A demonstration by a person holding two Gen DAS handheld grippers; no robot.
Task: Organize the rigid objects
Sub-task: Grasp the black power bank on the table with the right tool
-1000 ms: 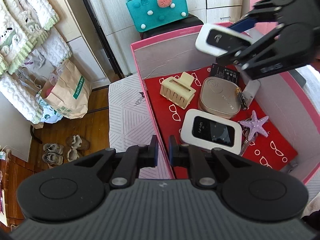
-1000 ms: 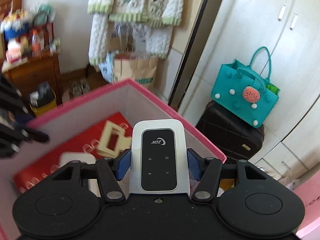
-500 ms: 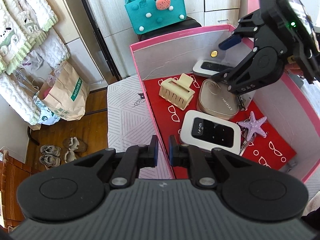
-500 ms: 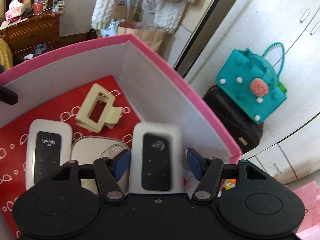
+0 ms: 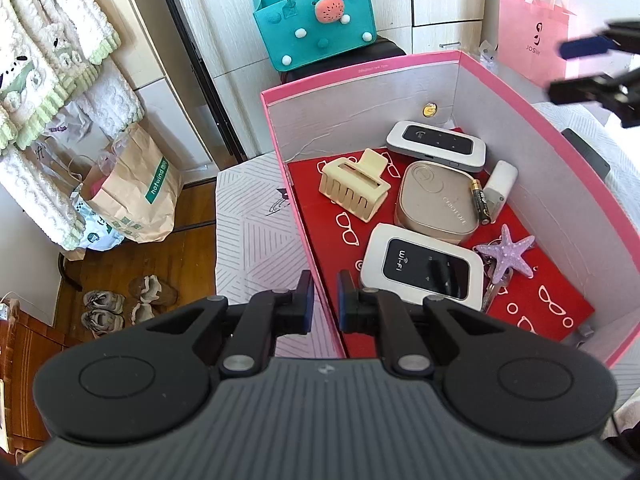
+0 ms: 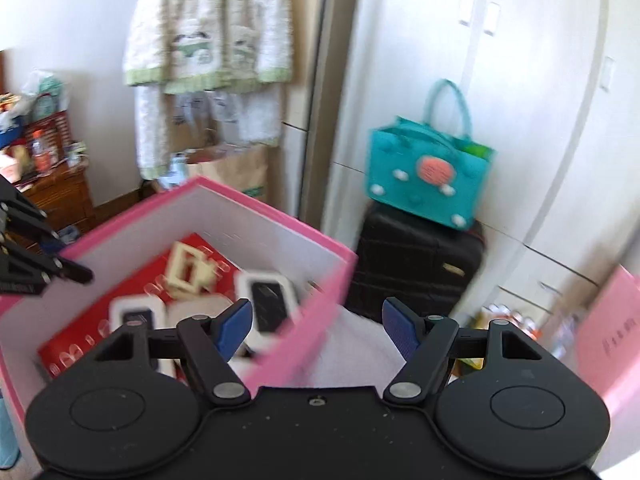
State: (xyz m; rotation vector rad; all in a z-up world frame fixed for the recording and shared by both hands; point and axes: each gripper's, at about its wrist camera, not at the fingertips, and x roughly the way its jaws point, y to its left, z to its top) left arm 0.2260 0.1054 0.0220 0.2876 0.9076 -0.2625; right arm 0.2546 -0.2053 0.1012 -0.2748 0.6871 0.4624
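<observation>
A pink box (image 5: 520, 92) with a red floor holds a cream hair clip (image 5: 354, 188), a beige rounded case (image 5: 436, 208), a Wi-Fi router (image 5: 424, 266), a battery (image 5: 480, 202), a white charger (image 5: 500, 186) and a purple starfish (image 5: 506, 254). A second white router (image 5: 436, 146) lies flat at the back of the box. My left gripper (image 5: 322, 300) is shut on the box's left wall. My right gripper (image 6: 318, 330) hovers above and outside the box's right rim (image 6: 304, 336). Its jaws are opening and nothing is between them. The left wrist view shows it at the top right (image 5: 592, 64).
A teal felt bag (image 5: 316, 20) sits on a black suitcase (image 6: 416, 272) behind the box. A pink paper bag (image 5: 528, 36) stands at the back right. A brown paper bag (image 5: 136, 192) and shoes (image 5: 120, 304) are on the wooden floor to the left. A patterned white cloth (image 5: 256, 232) lies under the box.
My right gripper lowered the white router into the back of the box, let it go, and drew back up and out to the right with wider jaws. The left gripper kept still.
</observation>
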